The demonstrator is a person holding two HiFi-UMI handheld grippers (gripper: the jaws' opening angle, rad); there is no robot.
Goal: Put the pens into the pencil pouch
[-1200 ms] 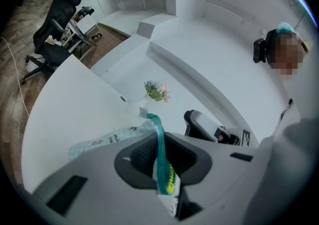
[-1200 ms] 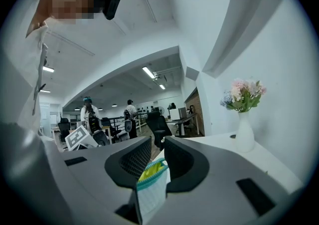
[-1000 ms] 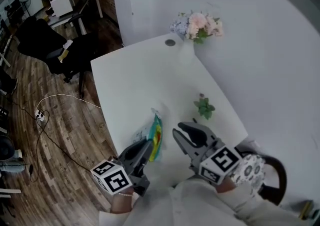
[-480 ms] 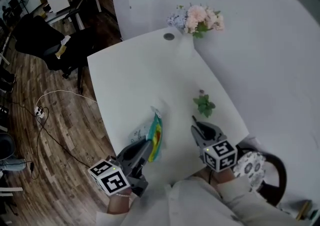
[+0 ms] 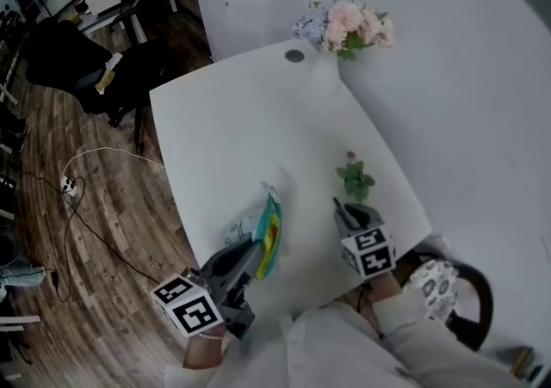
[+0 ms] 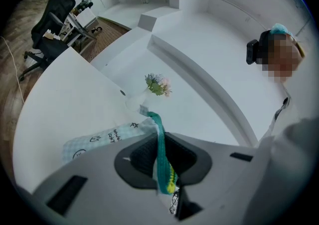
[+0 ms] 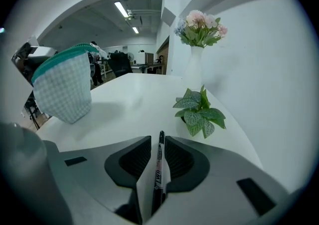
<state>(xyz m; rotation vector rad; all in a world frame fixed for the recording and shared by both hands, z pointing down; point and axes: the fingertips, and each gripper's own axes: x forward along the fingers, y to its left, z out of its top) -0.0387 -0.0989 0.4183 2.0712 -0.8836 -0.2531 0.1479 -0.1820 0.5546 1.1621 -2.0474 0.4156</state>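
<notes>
The right gripper is clamped on a slim black pen, which lies lengthwise between its pads with the tip poking out ahead. The left gripper pinches the pencil pouch by its teal zip band, so the pouch hangs up and to the left of the pen's tip, well apart from it.

The main risk is the mouth. The pouch is soft checked fabric held at one spot on its rim, so it may sag shut and the tip could snag on the cloth or the zip. I cannot tell how wide it gapes.

The pen's barrel looks smooth and hard. Pushed tip-first against any resistance, it could slide back through the pads or tilt. A small leafy potted plant sits just ahead and right of the right gripper; a loose swing could tip it.
</notes>
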